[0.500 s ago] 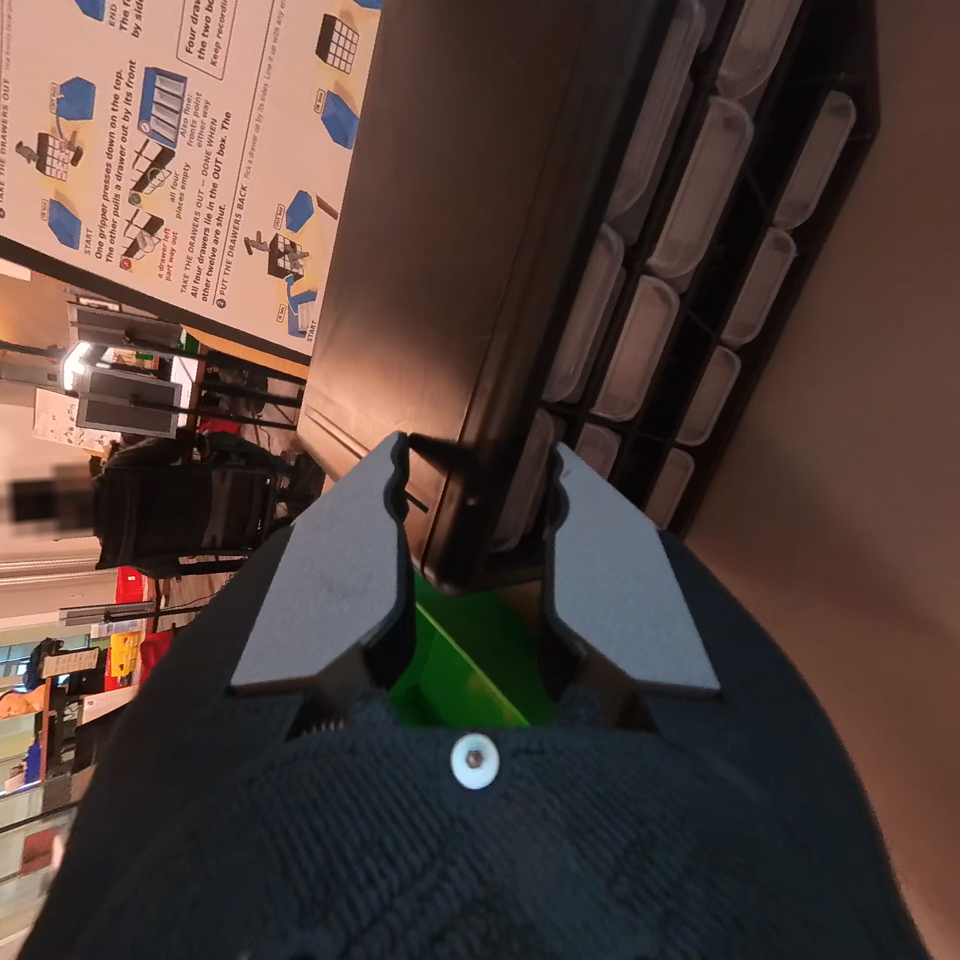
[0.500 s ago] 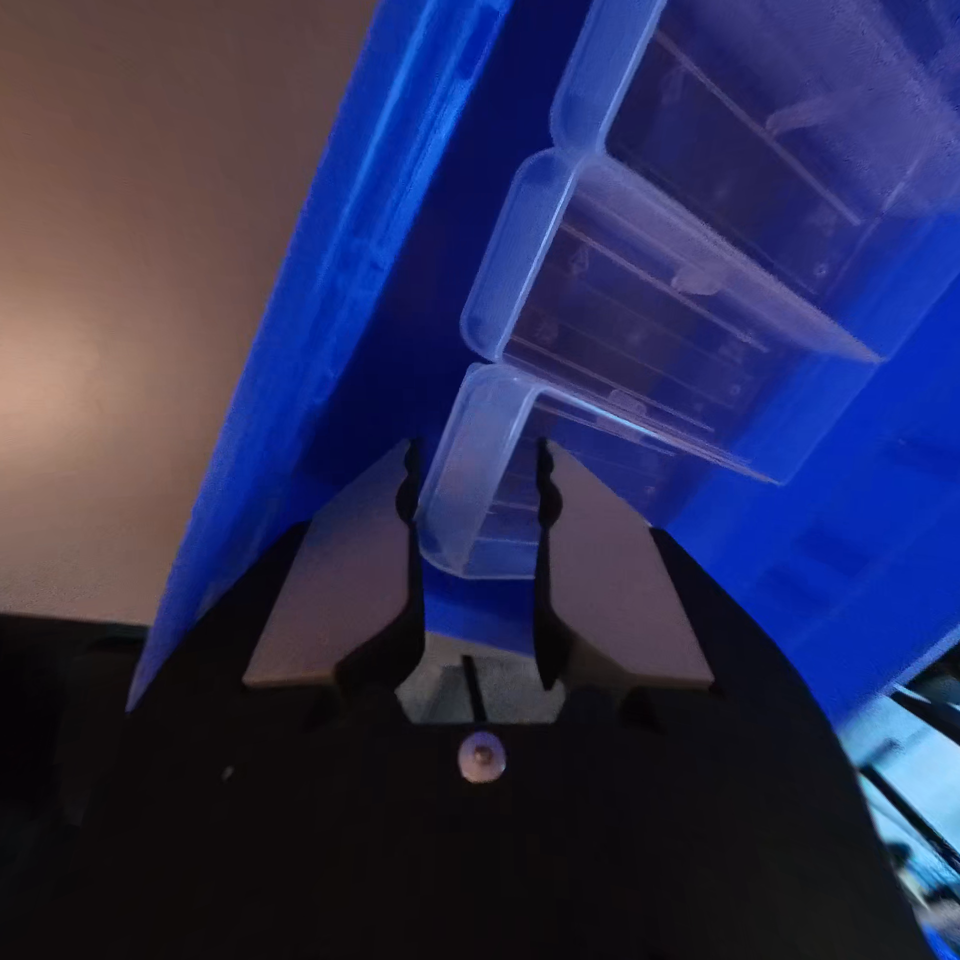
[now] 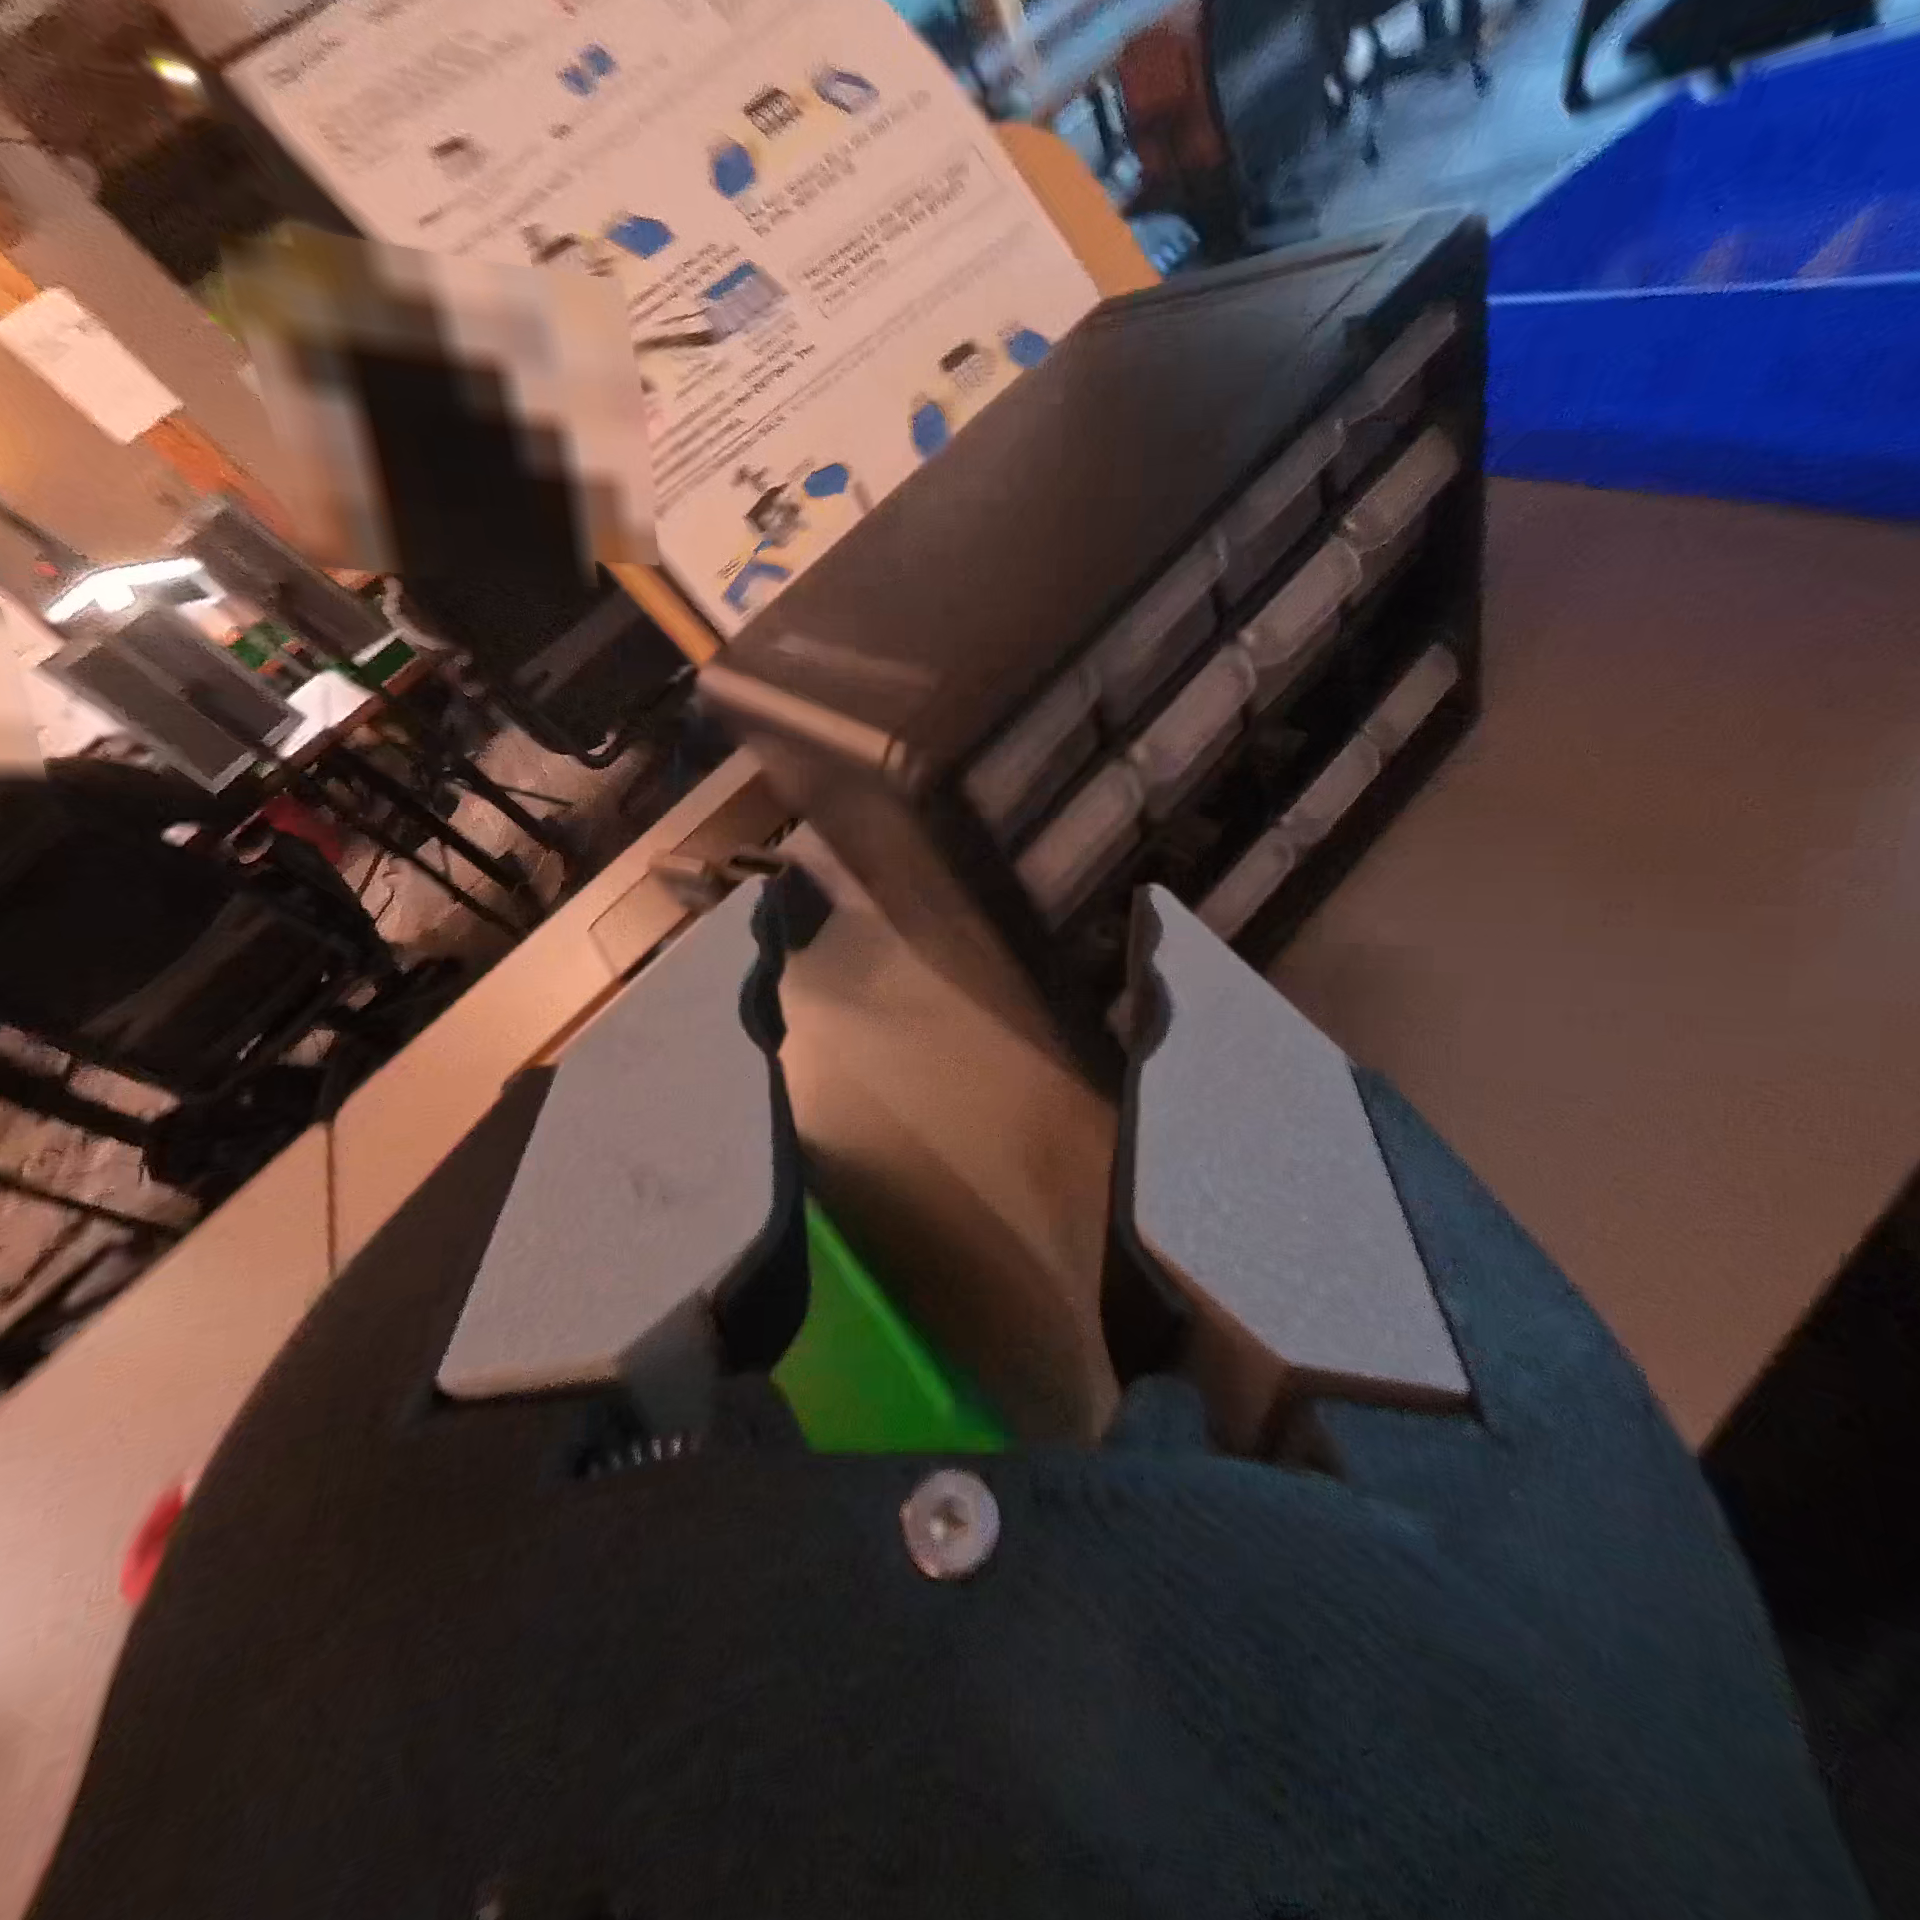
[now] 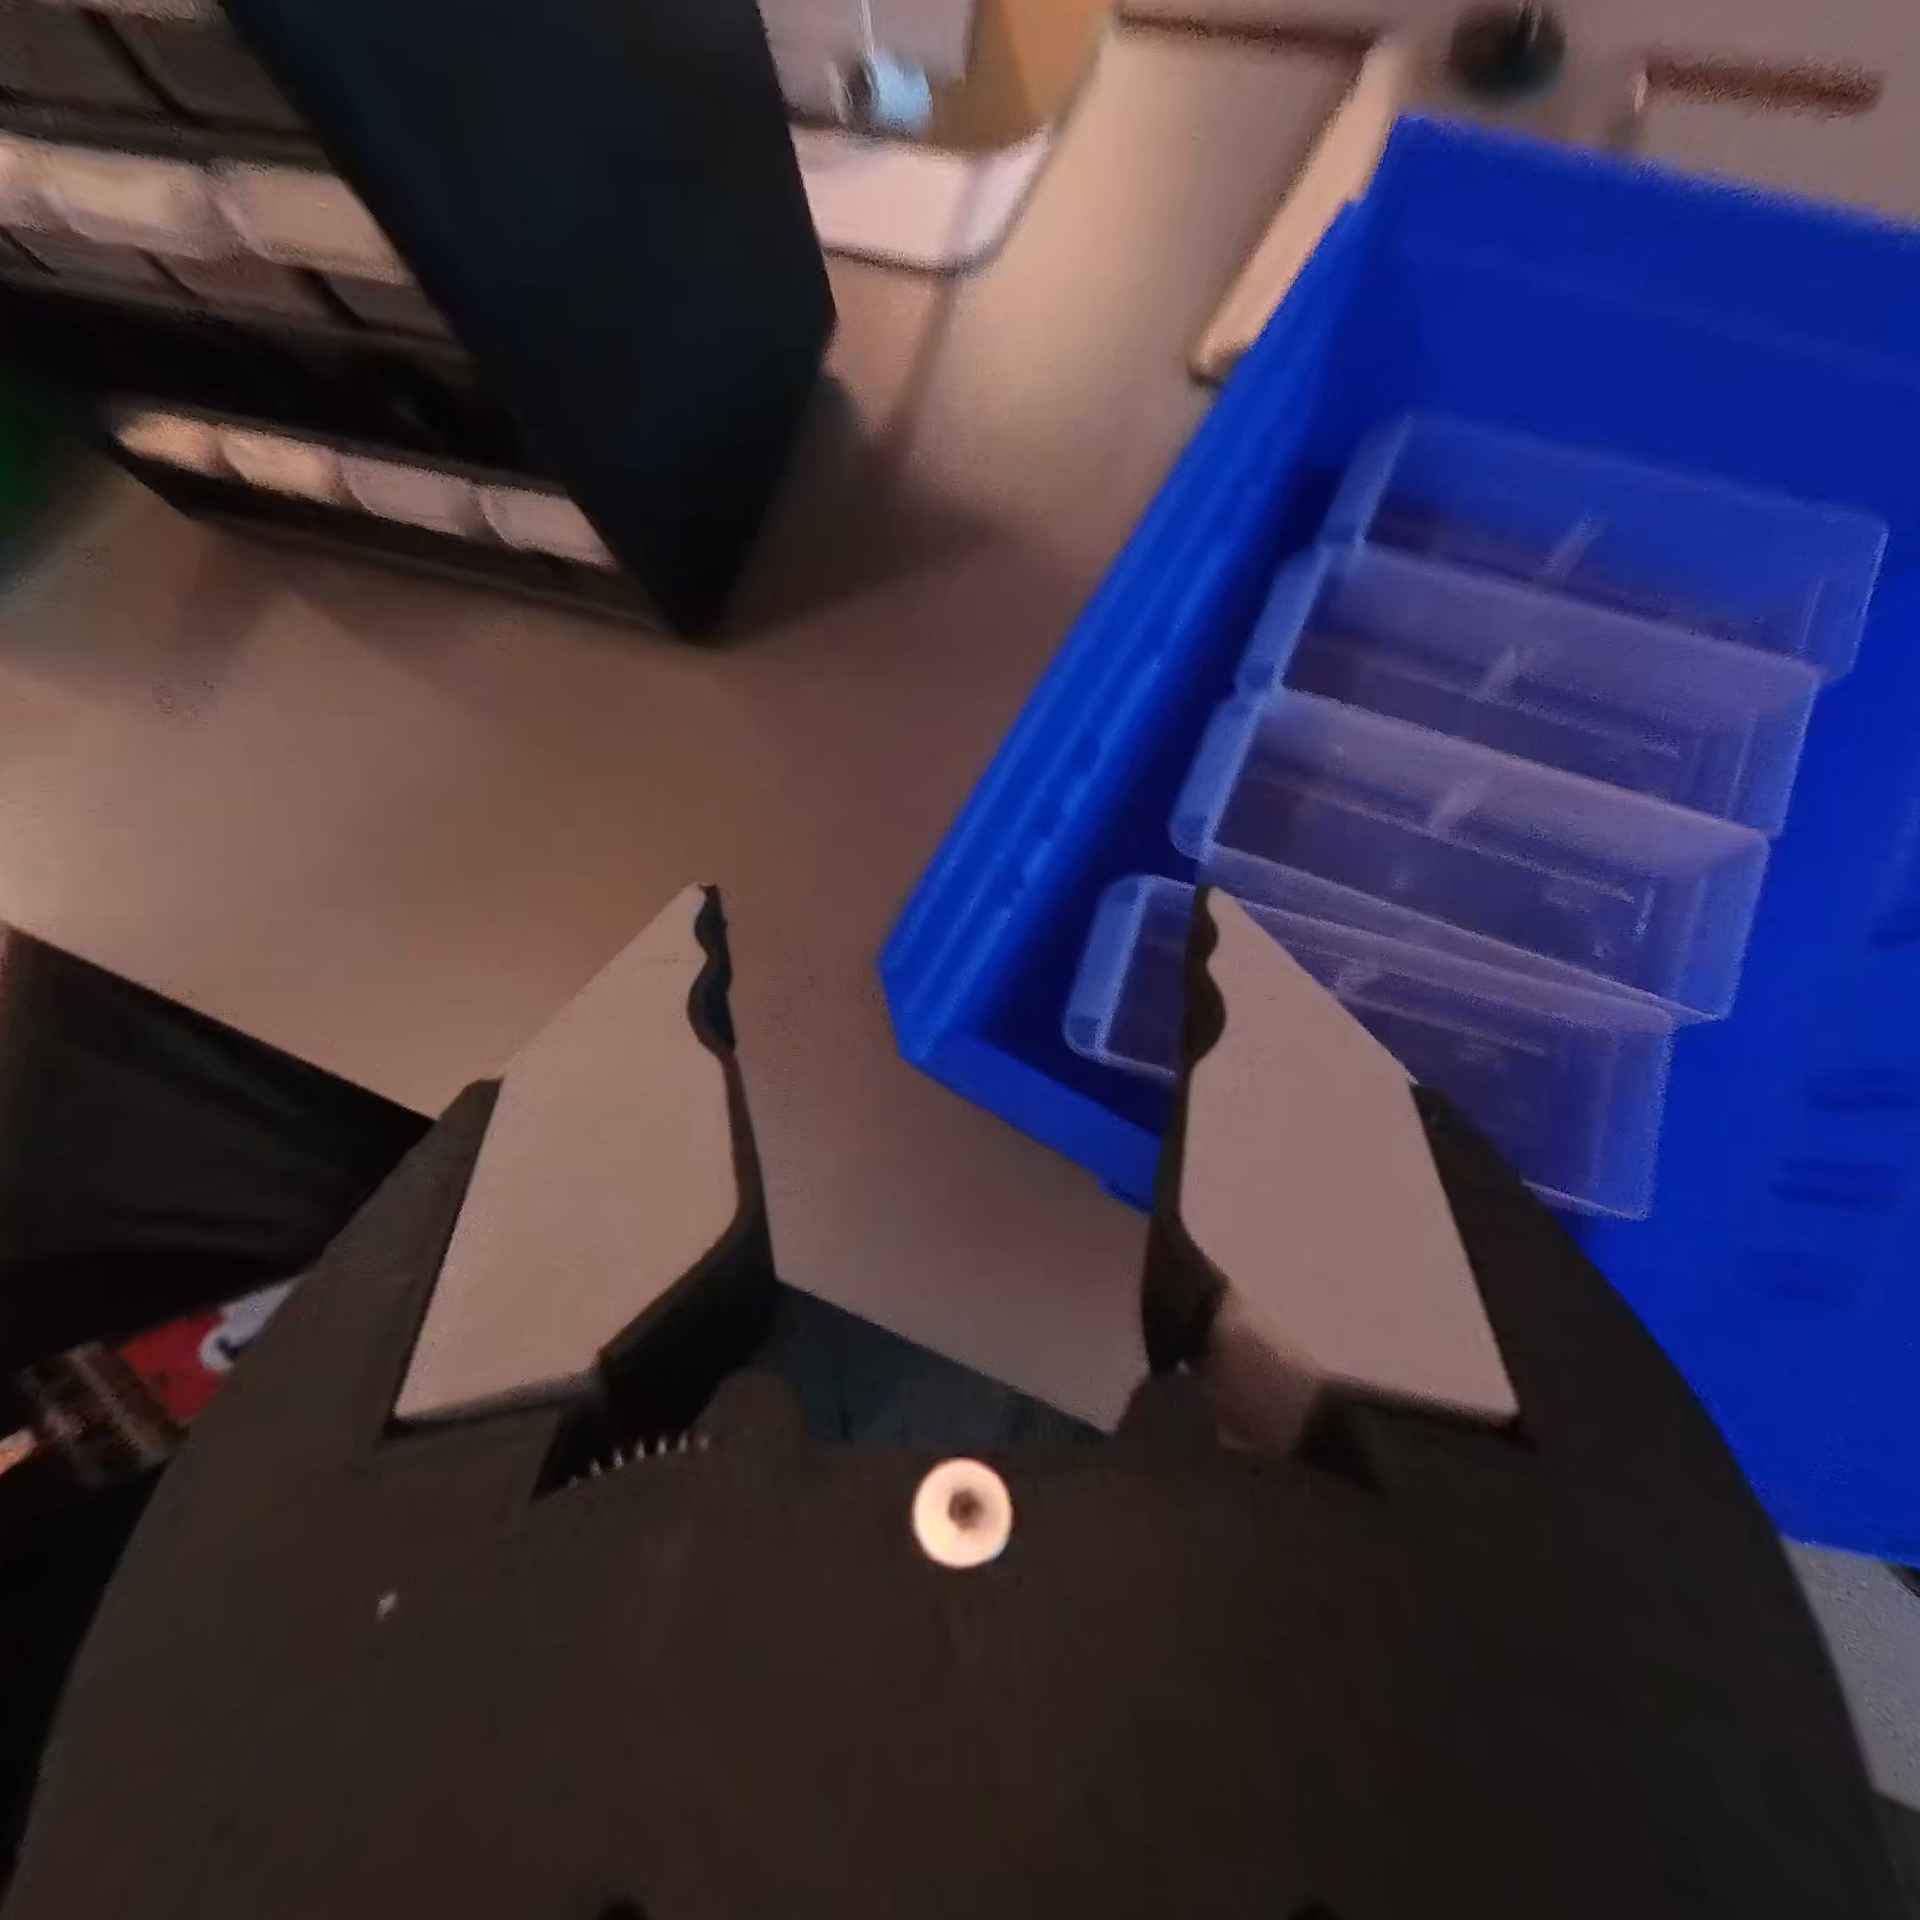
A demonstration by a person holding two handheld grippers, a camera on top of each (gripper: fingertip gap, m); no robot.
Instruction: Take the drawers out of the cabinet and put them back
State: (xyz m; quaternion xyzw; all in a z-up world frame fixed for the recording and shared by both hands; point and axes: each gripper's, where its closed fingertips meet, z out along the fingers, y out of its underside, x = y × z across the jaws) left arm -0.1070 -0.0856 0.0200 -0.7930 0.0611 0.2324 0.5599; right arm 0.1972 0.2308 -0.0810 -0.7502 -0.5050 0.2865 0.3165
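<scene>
Both grippers hang above the bench (image 4: 436,790) with their jaws apart and nothing between them. Ahead of the left gripper (image 3: 951,977), just beyond its tips, stands the black cabinet (image 3: 1049,540), tilted in that view, its front rows of pale drawers (image 3: 1195,623) facing right; one row shows a dark gap, though blur hides how many slots are bare. A flash of green (image 3: 873,1351) shows low between the left jaws, and a white instruction poster (image 3: 727,260) leans behind the cabinet, with a blue bin at the far right.

The right gripper (image 4: 961,966) hovers over bare bench beside the near corner of the blue bin (image 4: 1049,935), which lies to the right of its jaws. Four clear drawers (image 4: 1475,831) lie side by side in the bin, the nearest partly behind the right finger (image 4: 1320,1174). The cabinet stands well ahead and to the left of these jaws. Both views are smeared by motion.
</scene>
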